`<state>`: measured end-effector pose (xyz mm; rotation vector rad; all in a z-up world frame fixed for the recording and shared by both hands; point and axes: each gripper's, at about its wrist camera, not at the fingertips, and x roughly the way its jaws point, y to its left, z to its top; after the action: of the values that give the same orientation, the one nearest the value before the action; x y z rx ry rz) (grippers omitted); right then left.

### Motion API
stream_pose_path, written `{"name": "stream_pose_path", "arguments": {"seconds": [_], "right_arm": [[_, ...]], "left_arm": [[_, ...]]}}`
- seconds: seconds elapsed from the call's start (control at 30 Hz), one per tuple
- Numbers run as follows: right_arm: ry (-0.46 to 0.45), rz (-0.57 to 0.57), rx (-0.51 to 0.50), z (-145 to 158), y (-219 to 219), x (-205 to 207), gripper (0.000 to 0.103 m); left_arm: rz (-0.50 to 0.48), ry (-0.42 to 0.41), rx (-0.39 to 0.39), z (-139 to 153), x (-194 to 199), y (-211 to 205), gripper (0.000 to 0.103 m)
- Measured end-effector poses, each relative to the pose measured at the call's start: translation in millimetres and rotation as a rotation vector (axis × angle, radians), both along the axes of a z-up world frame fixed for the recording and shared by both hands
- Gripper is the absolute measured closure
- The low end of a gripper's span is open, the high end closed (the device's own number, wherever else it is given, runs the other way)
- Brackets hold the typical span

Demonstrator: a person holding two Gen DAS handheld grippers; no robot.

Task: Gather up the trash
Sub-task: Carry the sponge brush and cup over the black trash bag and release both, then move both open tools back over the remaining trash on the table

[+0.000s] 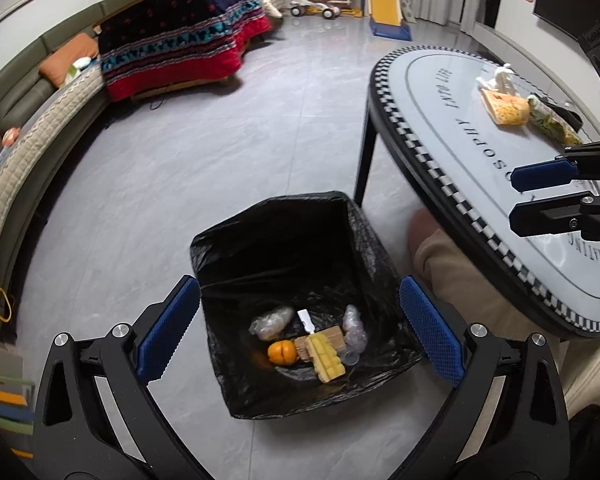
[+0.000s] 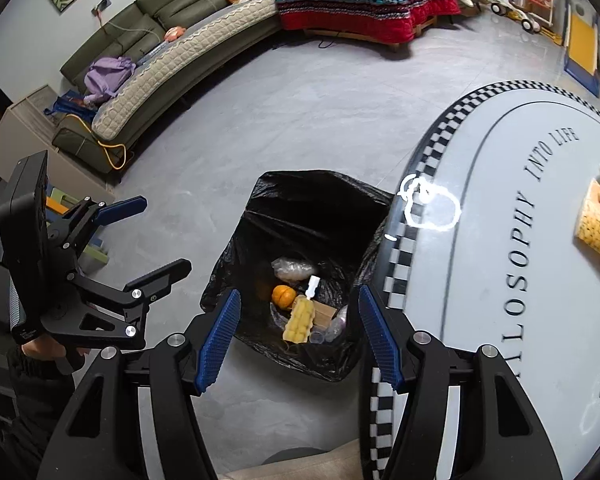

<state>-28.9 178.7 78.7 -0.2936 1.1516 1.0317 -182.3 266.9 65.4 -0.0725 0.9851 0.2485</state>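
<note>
- The left gripper (image 1: pixel 300 330) is held above the bin (image 1: pixel 300 240), its blue pads (image 1: pixel 168 328) spread wide apart with nothing between them.
- The right gripper (image 2: pixel 300 336) is also seen with its jaws wide apart and empty; it is held over the gap between bin (image 2: pixel 312 208) and table (image 2: pixel 500 280).
- In the left view the right gripper (image 1: pixel 528 196) is seen over the table (image 1: pixel 460 152), its fingers parted.
- In the right view the left gripper (image 2: pixel 148 236) is seen at the left, over the floor (image 2: pixel 280 120), its fingers parted.
- The bin is lined with a black bag and stands on the floor just beside the table's checkered edge.
- Trash is seen at the bottom of the bin: an orange (image 1: pixel 283 353), a yellow wrapper (image 1: pixel 327 358), a cardboard piece (image 1: pixel 334 336), clear plastic (image 1: pixel 271 322) and a small white item (image 1: pixel 306 319).
- More trash is left on the table: a yellow packet (image 1: pixel 506 109) with white tissue (image 1: pixel 502 76) behind it, and a green packet (image 1: pixel 552 124) just beside it.
- In the right view the yellow packet (image 2: pixel 598 224) is seen near the table's far right side, well apart from the gripper.
- A sofa (image 2: pixel 172 52) and a blanket-covered table (image 1: pixel 184 36) are seen across the floor.
</note>
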Motion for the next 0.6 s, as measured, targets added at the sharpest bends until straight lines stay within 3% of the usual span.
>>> {"name": "stream_pose_path", "arguments": {"seconds": [0.3, 0.6], "right_arm": [[-0.035, -0.093, 0.007, 13.2, -58.3, 25.5, 0.040], [-0.080, -0.262, -0.030, 19.2, -141.2, 83.7, 0.040]], "left_arm": [[-0.126, -0.035, -0.011, 18.4, 50.9, -48.6, 0.006], [-0.283, -0.038, -0.012, 28.0, 125.8, -122.0, 0.006]]}}
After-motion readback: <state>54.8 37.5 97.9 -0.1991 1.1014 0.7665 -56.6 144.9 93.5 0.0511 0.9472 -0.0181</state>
